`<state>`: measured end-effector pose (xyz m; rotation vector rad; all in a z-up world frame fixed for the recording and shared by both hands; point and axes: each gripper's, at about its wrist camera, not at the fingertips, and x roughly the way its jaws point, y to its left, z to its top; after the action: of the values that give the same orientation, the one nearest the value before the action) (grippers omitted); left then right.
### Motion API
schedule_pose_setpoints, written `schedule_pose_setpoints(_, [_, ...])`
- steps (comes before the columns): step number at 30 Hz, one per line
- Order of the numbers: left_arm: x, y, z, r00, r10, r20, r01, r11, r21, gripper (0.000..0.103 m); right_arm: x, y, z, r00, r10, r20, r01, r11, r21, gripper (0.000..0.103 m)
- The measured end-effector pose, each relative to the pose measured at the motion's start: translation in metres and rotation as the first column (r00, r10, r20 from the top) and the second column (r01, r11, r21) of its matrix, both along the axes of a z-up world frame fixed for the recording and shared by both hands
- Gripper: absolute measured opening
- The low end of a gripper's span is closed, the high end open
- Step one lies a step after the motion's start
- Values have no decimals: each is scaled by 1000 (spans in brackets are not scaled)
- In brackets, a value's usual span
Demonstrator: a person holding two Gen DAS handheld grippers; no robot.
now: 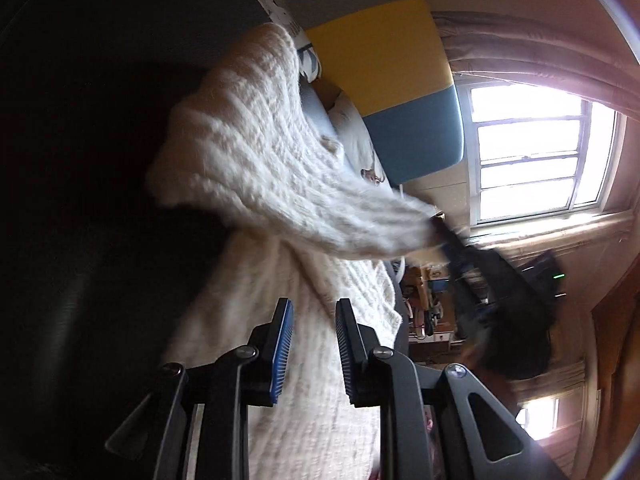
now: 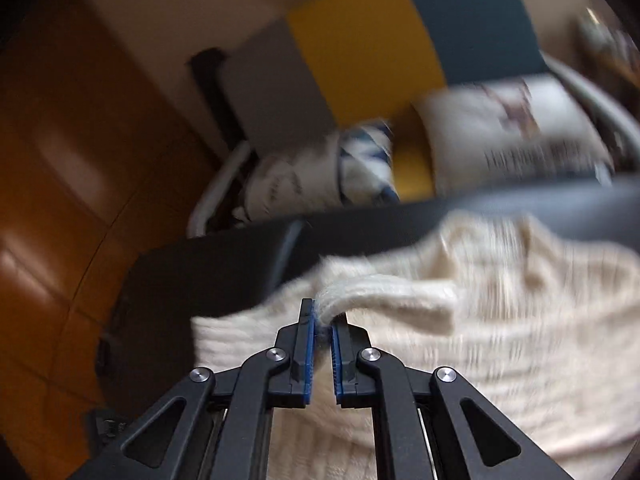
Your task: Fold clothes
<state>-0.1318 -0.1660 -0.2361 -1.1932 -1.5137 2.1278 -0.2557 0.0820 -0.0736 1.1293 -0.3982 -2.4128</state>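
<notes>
Left wrist view: the left gripper point(image 1: 314, 344) is seen with its blue-padded fingers point(image 1: 282, 352) held apart, nothing between them. It is poised over the lower part of a cream knit sweater point(image 1: 256, 168), which is spread on a dark surface point(image 1: 80, 200). A sleeve point(image 1: 360, 220) of the sweater is stretched out to the right, where its cuff end is gripped by the right gripper point(image 1: 444, 232), seen here only as a dark, blurred shape. The view is rolled sideways, so that a window point(image 1: 532, 152) and curtain point(image 1: 520, 48) are seen on edge at the right. A headboard point(image 1: 384, 64) with yellow and teal panels is seen beyond the sweater.

Right wrist view: the right gripper point(image 2: 323, 328) is seen with its fingers drawn close together and clamped on the ribbed cuff point(image 2: 332, 300) of the sleeve. The cuff is folded over the finger tips and is raised above the sweater body point(image 2: 500, 340), which is spread below and to the right on the dark surface point(image 2: 208, 272). Much of this view is blurred. Pillows point(image 2: 500, 132) are seen against the headboard point(image 2: 368, 40), and a wooden floor point(image 2: 60, 180) is seen at the left.
</notes>
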Motion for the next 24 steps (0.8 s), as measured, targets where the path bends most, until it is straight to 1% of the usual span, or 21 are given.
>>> schedule_pose_setpoints(1, [-6,3,1,1000,2,1,-2,1000,3,20,-2,-2,14,1000,17,-25,-16,1000,9,11])
schedule_pose_setpoints(4, [-25,10,1,1000,26,15,-26,1000,6,20,-6,-7,46,996,43,-75,-42,999,3,11])
schedule_pose_setpoints(7, [-42,7,-2,996,81,32,-82,996,30,20,-8,-9,80,989,62,-135,-63,998,-5,11])
schedule_pose_setpoints(9, [-51,-2,-4,988,139,62,-139,990,-7,20,-7,-3,102,981,60,-186,-63,998,-11,11])
schedule_pose_setpoints(10, [-54,-7,-5,983,168,77,-166,986,-26,20,-4,3,113,974,53,-220,-54,999,0,11])
schedule_pose_setpoints(12, [-52,-20,-8,969,222,104,-217,974,-57,20,1,22,127,961,21,-275,-14,999,30,11])
schedule_pose_setpoints(13, [-50,-23,-10,968,228,105,-223,973,-57,20,3,37,127,962,1,-275,7,1000,28,11])
schedule_pose_setpoints(14, [-48,-25,-12,969,220,109,-215,975,-54,20,2,51,120,968,-15,-251,19,1000,13,11])
schedule_pose_setpoints(15, [-46,-26,-13,971,212,114,-208,977,-50,20,0,64,107,979,-22,-205,20,1000,-12,11])
schedule_pose_setpoints(17, [-43,-26,-15,976,193,104,-189,981,-50,20,-4,87,68,996,-24,-83,15,994,-108,30])
schedule_pose_setpoints(18, [-41,-24,-15,978,185,95,-180,982,-58,20,-5,93,42,1000,-12,-16,9,981,-193,59])
schedule_pose_setpoints(19, [-39,-21,-14,980,180,90,-173,982,-75,20,-6,98,16,999,6,49,8,961,-278,83])
schedule_pose_setpoints(20, [-38,-17,-15,981,173,89,-165,983,-86,20,-8,102,-10,993,25,116,17,936,-353,91])
schedule_pose_setpoints(21, [-37,-14,-15,982,166,90,-157,983,-95,20,-13,100,-34,981,35,193,46,915,-400,96])
schedule_pose_setpoints(22, [-35,-13,-15,983,159,94,-150,984,-99,20,-17,96,-57,965,52,257,70,895,-441,96])
schedule_pose_setpoints(23, [-34,-12,-14,984,154,94,-144,984,-109,20,-20,89,-75,955,75,289,76,875,-478,96])
schedule_pose_setpoints(24, [-35,-11,-10,985,153,84,-141,982,-129,20,-23,84,-88,950,86,301,83,858,-508,96])
